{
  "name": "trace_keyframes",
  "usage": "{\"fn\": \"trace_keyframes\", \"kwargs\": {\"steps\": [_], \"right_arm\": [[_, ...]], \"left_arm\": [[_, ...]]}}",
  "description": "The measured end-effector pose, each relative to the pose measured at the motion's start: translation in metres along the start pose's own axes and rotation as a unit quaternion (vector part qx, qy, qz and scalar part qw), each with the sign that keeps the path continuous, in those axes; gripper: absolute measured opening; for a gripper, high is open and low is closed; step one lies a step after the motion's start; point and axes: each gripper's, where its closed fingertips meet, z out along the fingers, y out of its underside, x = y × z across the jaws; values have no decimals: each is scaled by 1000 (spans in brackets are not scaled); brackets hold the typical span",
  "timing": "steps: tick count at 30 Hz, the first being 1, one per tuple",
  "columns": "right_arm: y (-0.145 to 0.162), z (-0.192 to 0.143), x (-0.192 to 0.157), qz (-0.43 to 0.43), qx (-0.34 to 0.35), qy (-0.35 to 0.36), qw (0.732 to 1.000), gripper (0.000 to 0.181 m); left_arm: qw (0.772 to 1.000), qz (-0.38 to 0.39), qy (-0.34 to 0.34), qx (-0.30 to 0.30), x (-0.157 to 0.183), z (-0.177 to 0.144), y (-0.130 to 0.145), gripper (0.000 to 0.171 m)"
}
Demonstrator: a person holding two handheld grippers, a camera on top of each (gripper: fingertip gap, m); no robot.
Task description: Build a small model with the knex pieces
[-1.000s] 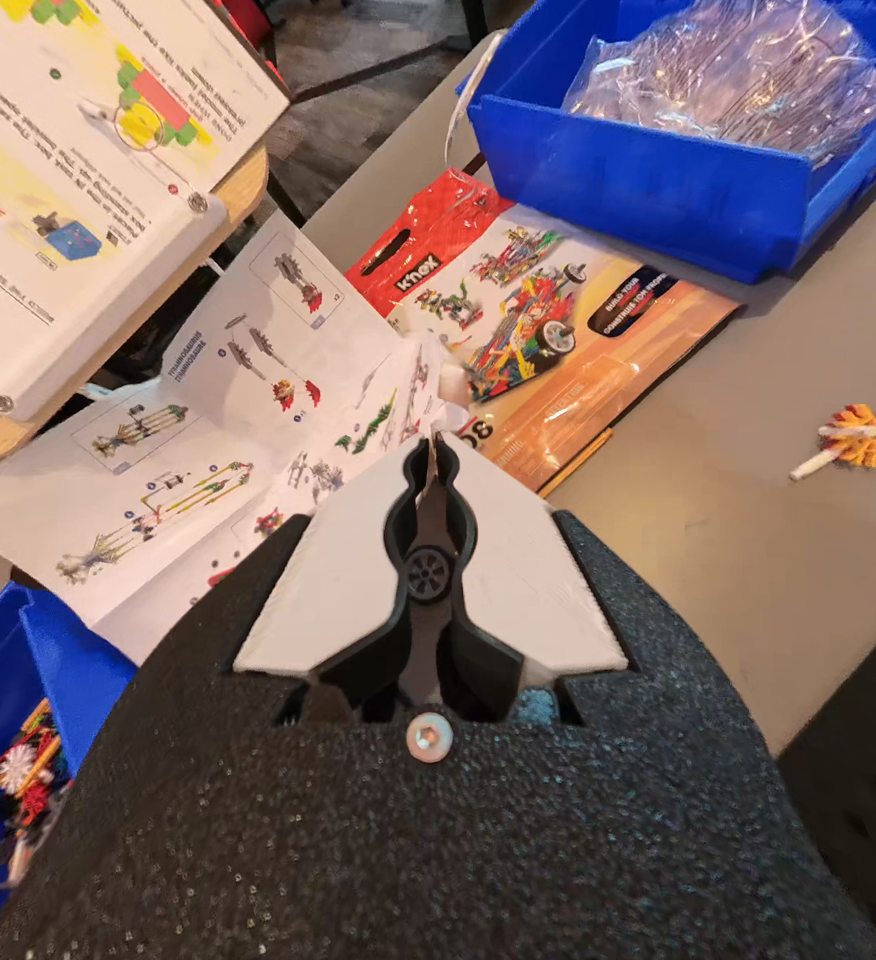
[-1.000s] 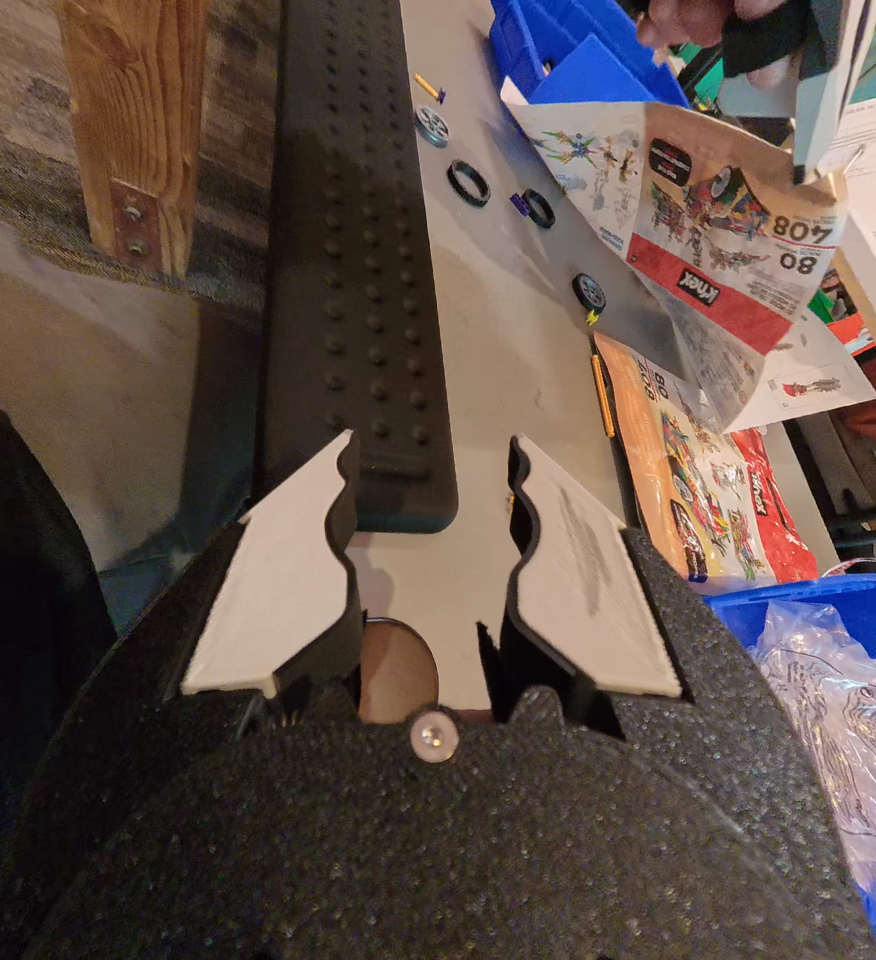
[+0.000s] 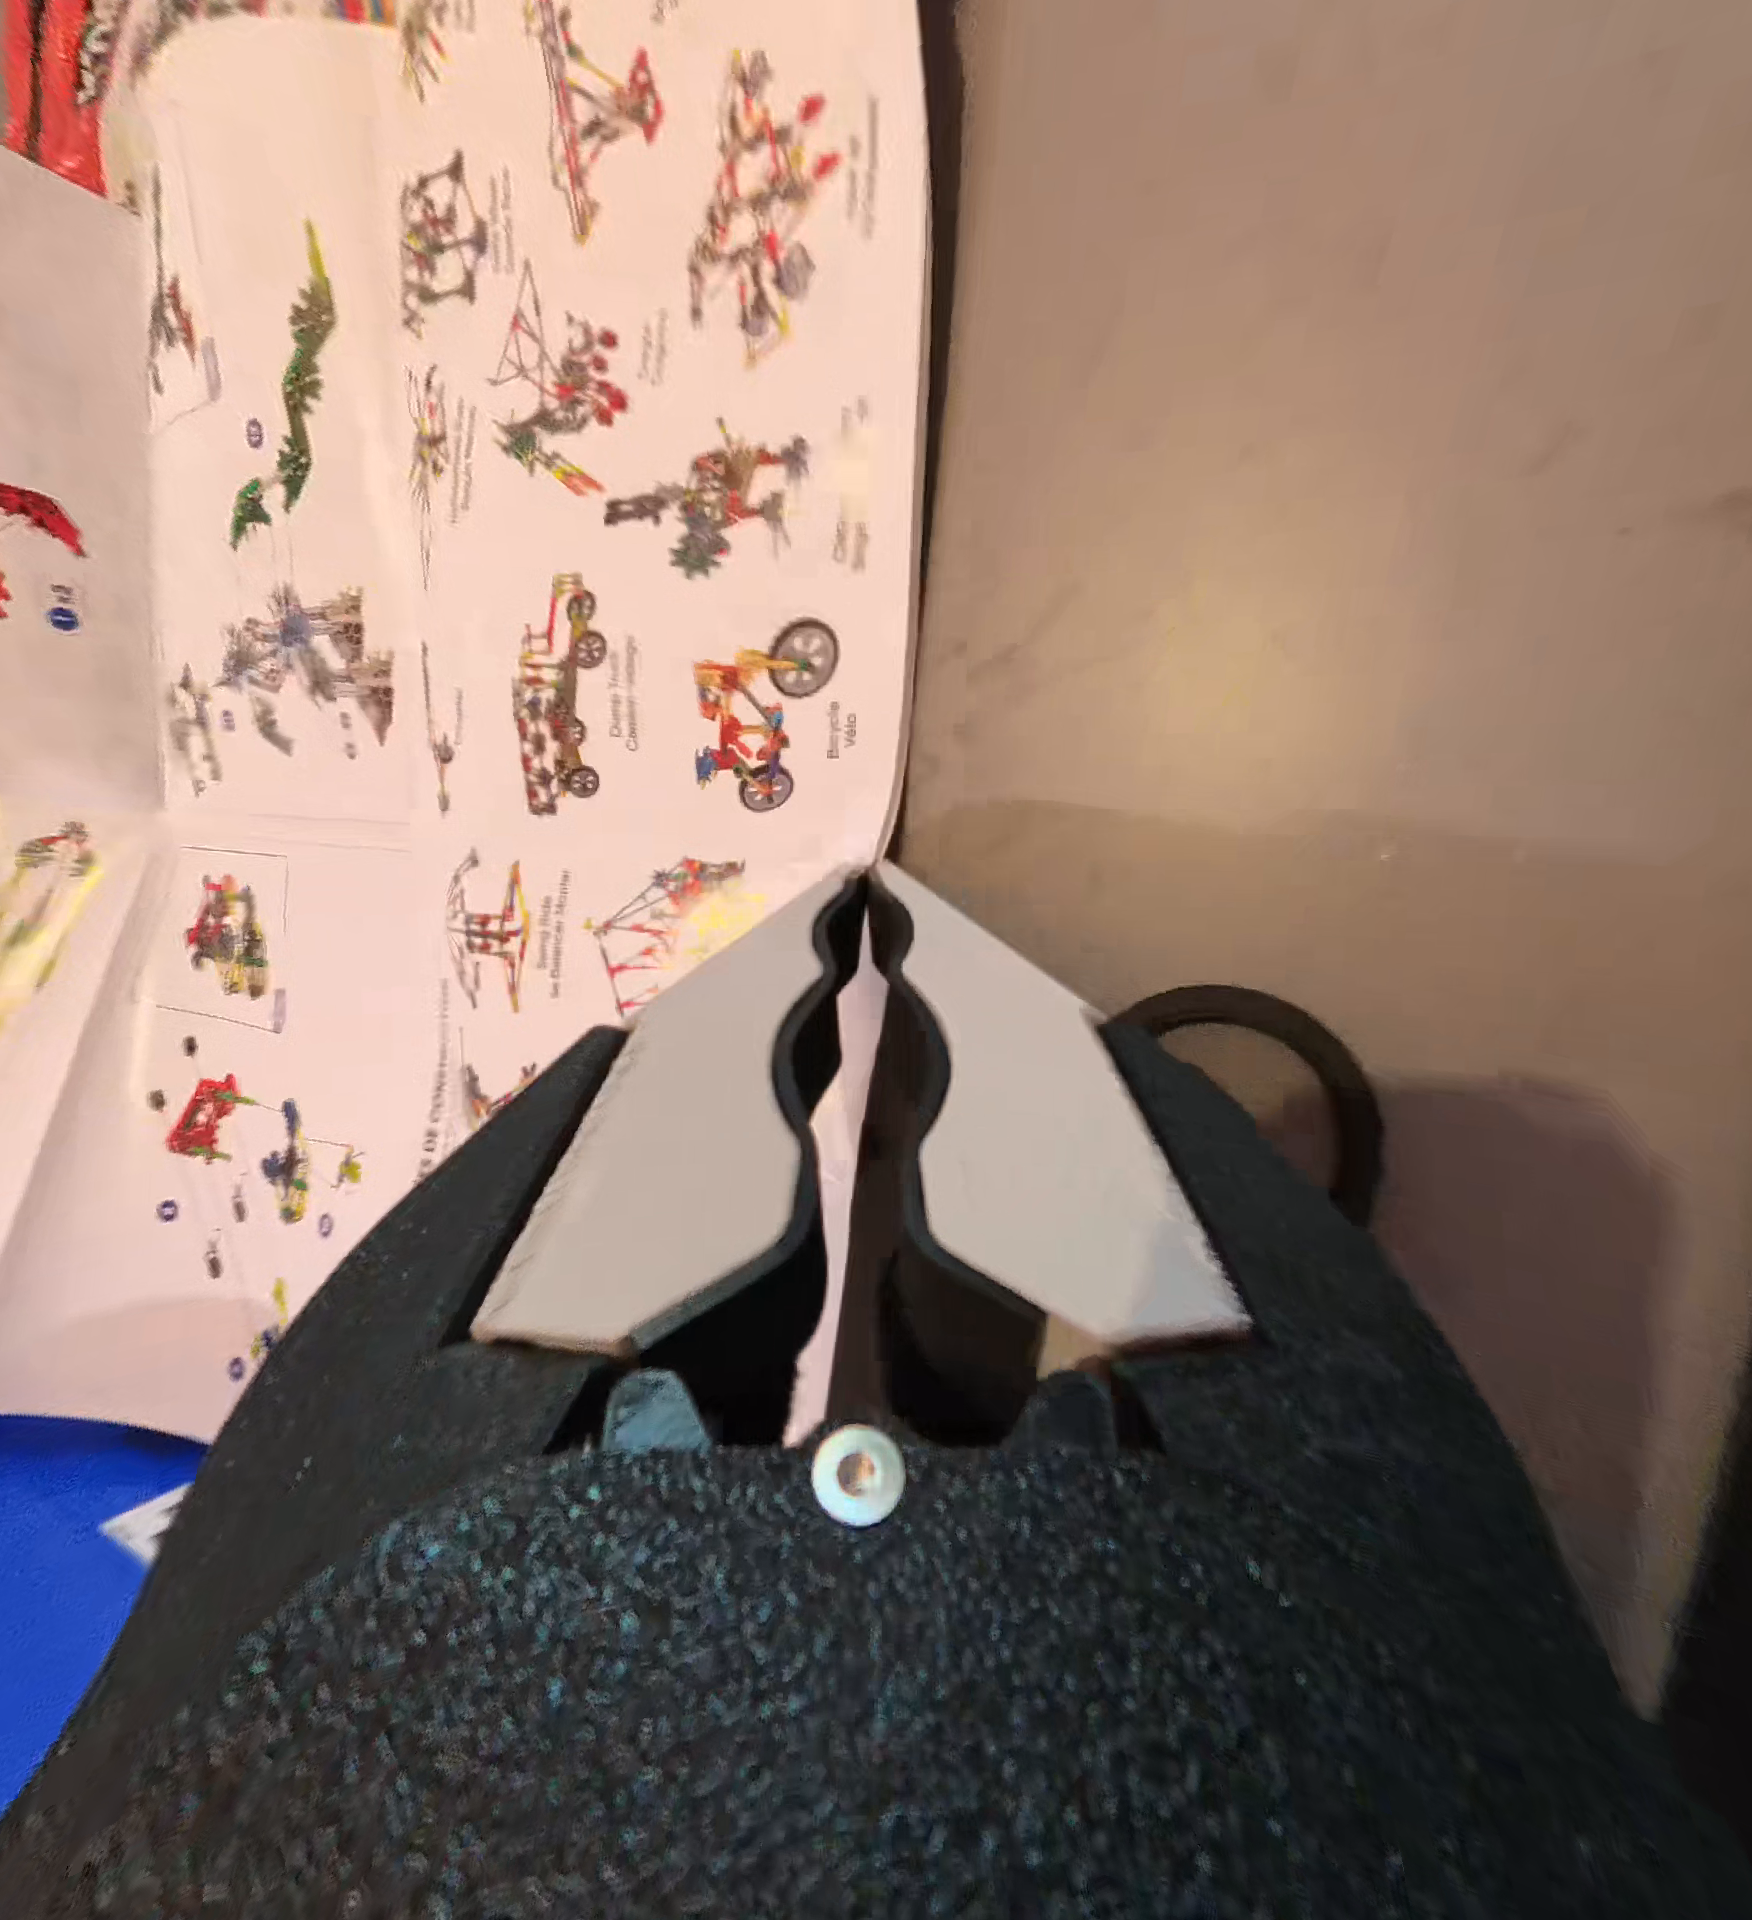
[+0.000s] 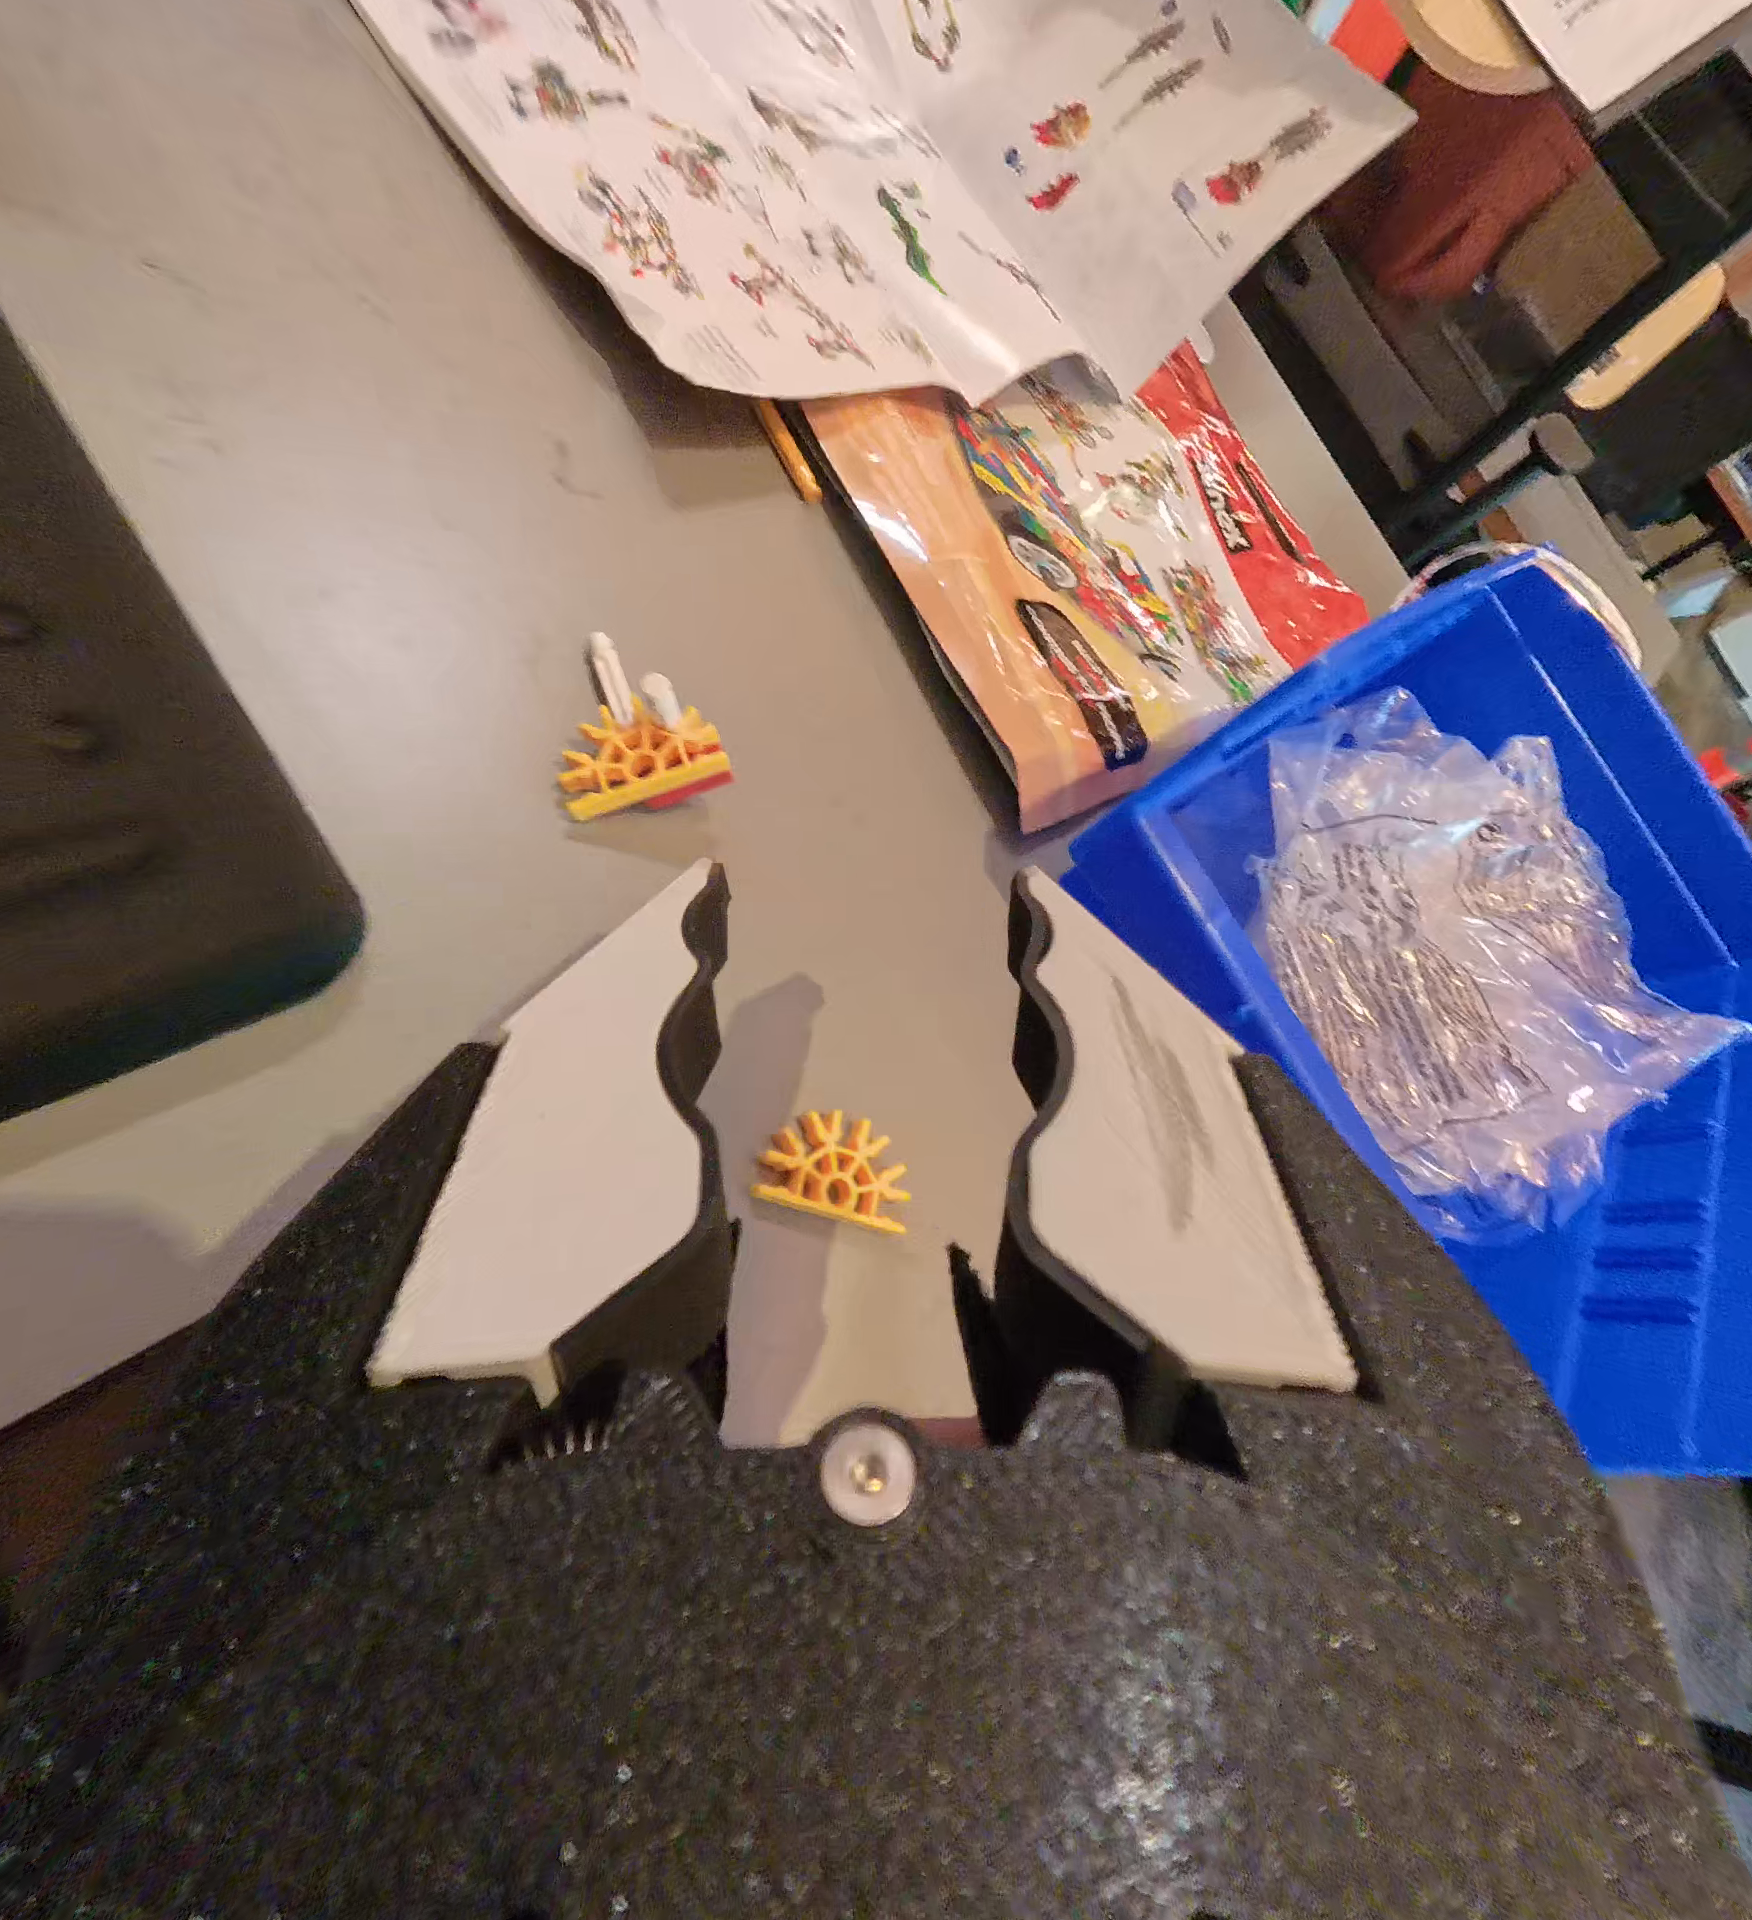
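Underneath: grey tabletop (image 4: 352, 436), black mat (image 4: 72, 727) at frame left. Left gripper (image 3: 867, 883) clamped on instruction sheet (image 3: 560, 499); right gripper (image 4: 867, 883) spread over yellow connector (image 4: 830, 1162).

Print sits on the white instruction sheet (image 3: 539, 520) at the left of the left wrist view, with small captions beside its model drawings; on the red-and-orange toy package (image 4: 1111, 582); and on the clear plastic bag (image 4: 1423, 987) in the blue bin (image 4: 1682, 1299).

Blue bin (image 4: 1454, 1299) holds a clear bag (image 4: 1433, 966) — beside a toy package (image 4: 1090, 582).
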Motion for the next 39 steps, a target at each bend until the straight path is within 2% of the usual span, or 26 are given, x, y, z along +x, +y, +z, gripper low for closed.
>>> {"fn": "trace_keyframes", "kwargs": {"steps": [4,7,10,13,17,20,23,25,28,32,36,37,39], "right_arm": [[-4,-5,8,-27,6,31,999,54],[-8,-12,15,-41,14,55,998,55],[-16,-18,18,-52,33,68,996,55],[-18,-21,17,-69,33,76,994,55],[-13,-20,19,-83,16,87,993,55],[-10,-21,23,-81,9,97,992,55],[-6,-21,29,-62,1,104,993,55],[-2,-20,31,-46,-4,102,994,55],[2,-18,35,-33,-12,104,994,55],[5,-18,39,-13,-14,103,994,55],[16,-17,48,29,-32,107,993,55],[19,-17,51,51,-31,102,993,55],[25,-18,57,107,-32,95,989,55]], "left_arm": [[999,25,-43,-19,-13,-4,-5,0],[996,10,-88,-17,-44,-22,-17,0],[989,-12,-151,6,-91,-46,-33,0],[977,-17,-212,-12,-141,-75,-37,0],[972,-28,-234,-10,-171,-87,-35,0],[975,-32,-218,0,-163,-83,-35,0],[985,-17,-173,-12,-134,-72,-32,0],[985,-8,-172,-5,-122,-67,-33,0],[994,-10,-112,-1,-91,-62,-29,0],[998,40,-46,-9,-45,-52,-15,1],[999,48,14,-10,-14,-30,1,18],[998,55,-23,12,-23,-27,-3,32],[987,58,-115,98,-41,-28,-26,41]]}}
